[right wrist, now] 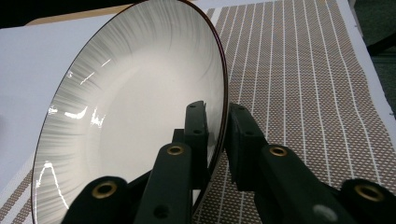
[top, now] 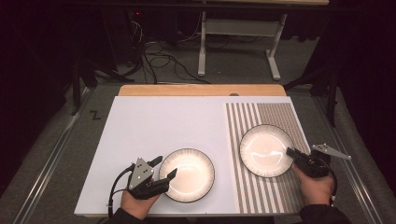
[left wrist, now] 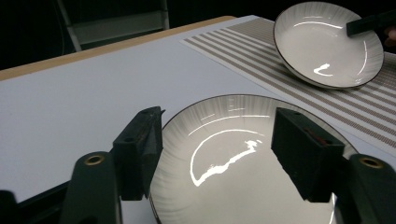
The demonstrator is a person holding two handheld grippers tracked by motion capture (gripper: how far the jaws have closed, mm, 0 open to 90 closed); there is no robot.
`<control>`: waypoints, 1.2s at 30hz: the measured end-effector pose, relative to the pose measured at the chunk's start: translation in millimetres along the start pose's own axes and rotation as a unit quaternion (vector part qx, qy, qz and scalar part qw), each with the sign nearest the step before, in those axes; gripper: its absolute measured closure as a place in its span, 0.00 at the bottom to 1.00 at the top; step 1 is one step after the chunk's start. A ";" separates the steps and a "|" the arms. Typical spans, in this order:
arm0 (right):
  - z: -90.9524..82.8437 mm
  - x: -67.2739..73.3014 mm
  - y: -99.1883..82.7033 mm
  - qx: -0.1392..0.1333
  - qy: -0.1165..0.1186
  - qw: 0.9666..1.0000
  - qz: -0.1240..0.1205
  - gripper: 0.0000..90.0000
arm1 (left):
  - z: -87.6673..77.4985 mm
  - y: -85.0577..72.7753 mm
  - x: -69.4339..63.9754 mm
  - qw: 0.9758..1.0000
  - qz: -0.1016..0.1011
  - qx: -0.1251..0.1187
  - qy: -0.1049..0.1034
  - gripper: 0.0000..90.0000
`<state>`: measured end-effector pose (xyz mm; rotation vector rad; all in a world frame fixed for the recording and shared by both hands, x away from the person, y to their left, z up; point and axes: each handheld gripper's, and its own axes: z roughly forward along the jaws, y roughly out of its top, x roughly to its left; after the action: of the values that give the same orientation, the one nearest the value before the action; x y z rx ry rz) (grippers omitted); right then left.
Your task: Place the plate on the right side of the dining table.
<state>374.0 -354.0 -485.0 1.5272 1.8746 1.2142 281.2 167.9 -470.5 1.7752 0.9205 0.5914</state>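
Nearest, the left gripper (top: 166, 169) has its jaws apart, straddling the near-left rim of the left plate (top: 189, 174). The pads sit clear of the rim, so nothing is held. That plate lies flat on the white board (top: 154, 126).

The right gripper (top: 292, 152) is clamped on the right plate (top: 265, 150): 1 jaw inside, 1 outside its rim. The right gripper view shows that plate tipped up above the striped mat (top: 285, 112), not lying flat.

Progress, as a judgement: 1 of 2 plates is gripped and lifted; the left one still needs gripping. Where either plate goes can't be told.

Far back are table legs (top: 201, 46) and cables (top: 159, 58) on the floor.
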 end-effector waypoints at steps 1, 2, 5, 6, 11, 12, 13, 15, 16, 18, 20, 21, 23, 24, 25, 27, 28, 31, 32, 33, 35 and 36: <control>0.2 -0.2 0.0 0.000 0.000 1.000 0.000 0.90 | -0.2 -0.8 0.4 1.000 -0.001 0.004 0.002 0.34; 0.5 -0.4 -0.1 0.000 0.000 1.000 0.001 0.90 | -0.7 -1.7 1.3 1.000 0.002 0.010 0.005 0.31; 1.6 -1.9 -0.7 0.003 -0.001 1.000 0.001 0.89 | -2.3 -4.1 3.5 1.000 0.004 0.018 0.016 0.24; 2.1 -2.7 -1.0 0.002 -0.001 1.000 0.001 0.89 | -3.4 -4.7 4.4 1.000 0.004 0.018 0.020 0.22; 4.5 -5.0 -1.9 0.007 -0.003 1.000 0.005 0.88 | -6.9 -5.2 7.7 0.999 0.001 0.016 0.040 0.15; 5.1 -5.5 -2.0 0.008 -0.003 1.000 0.005 0.88 | -6.9 -5.4 8.5 0.999 0.000 0.020 0.043 0.13; 5.6 -6.0 -2.1 0.009 -0.003 1.000 0.006 0.88 | -6.7 -5.9 9.3 0.999 -0.003 0.025 0.044 0.11; 6.4 -6.5 -2.4 0.010 -0.004 1.000 0.008 0.88 | -7.7 -7.0 10.5 0.999 -0.004 0.026 0.045 0.10; 7.0 -6.8 -2.4 0.011 -0.004 1.000 0.009 0.88 | -8.6 -7.1 11.1 0.999 -0.005 0.025 0.045 0.10; 8.1 -7.7 -2.5 0.013 -0.005 1.000 0.011 0.88 | -9.9 -7.3 12.0 0.999 -0.007 0.023 0.046 0.10; 9.3 -8.6 -2.6 0.016 -0.005 1.000 0.013 0.87 | -10.6 -7.4 12.2 0.999 -0.008 0.022 0.045 0.10; 9.8 -8.9 -2.8 0.017 -0.006 1.000 0.014 0.87 | -10.7 -7.5 12.1 0.999 -0.008 0.022 0.045 0.10; 11.1 -9.5 -2.8 0.018 -0.008 1.000 0.017 0.87 | -10.7 -7.4 12.0 0.999 -0.008 0.021 0.045 0.10; 11.6 -9.8 -3.0 0.019 -0.014 1.000 0.016 0.88 | -10.8 -7.3 12.0 0.999 -0.007 0.021 0.045 0.11; 12.4 -10.1 -3.1 0.023 -0.021 0.999 0.012 0.88 | -10.7 -7.3 12.1 0.999 -0.008 0.021 0.044 0.11; 14.7 -12.6 -4.5 0.030 -0.023 0.999 0.020 0.88 | -10.7 -7.2 12.4 0.999 -0.008 0.021 0.044 0.11; 15.8 -13.9 -5.1 0.032 -0.024 0.999 0.022 0.88 | -10.7 -7.2 12.4 0.999 -0.009 0.021 0.044 0.11; 16.9 -12.9 -4.8 0.035 -0.030 0.999 0.021 0.88 | -10.5 -7.2 12.4 0.999 -0.008 0.021 0.043 0.11; 17.3 -13.0 -4.6 0.035 -0.031 0.999 0.020 0.88 | -10.4 -7.1 12.5 0.999 -0.008 0.022 0.042 0.11; 17.7 -13.2 -4.6 0.036 -0.031 0.999 0.020 0.88 | -10.3 -7.1 12.5 0.999 -0.008 0.022 0.041 0.11; 18.8 -13.5 -5.0 0.039 -0.035 0.998 0.021 0.87 | -9.8 -7.3 12.3 0.999 -0.009 0.021 0.041 0.11; 19.3 -13.7 -5.2 0.040 -0.037 0.998 0.021 0.87 | -9.6 -7.3 12.5 0.999 -0.008 0.022 0.040 0.12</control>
<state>390.2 -360.0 -502.0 1.6379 1.8736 1.0960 279.1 184.8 -474.0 1.7915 1.0089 0.6396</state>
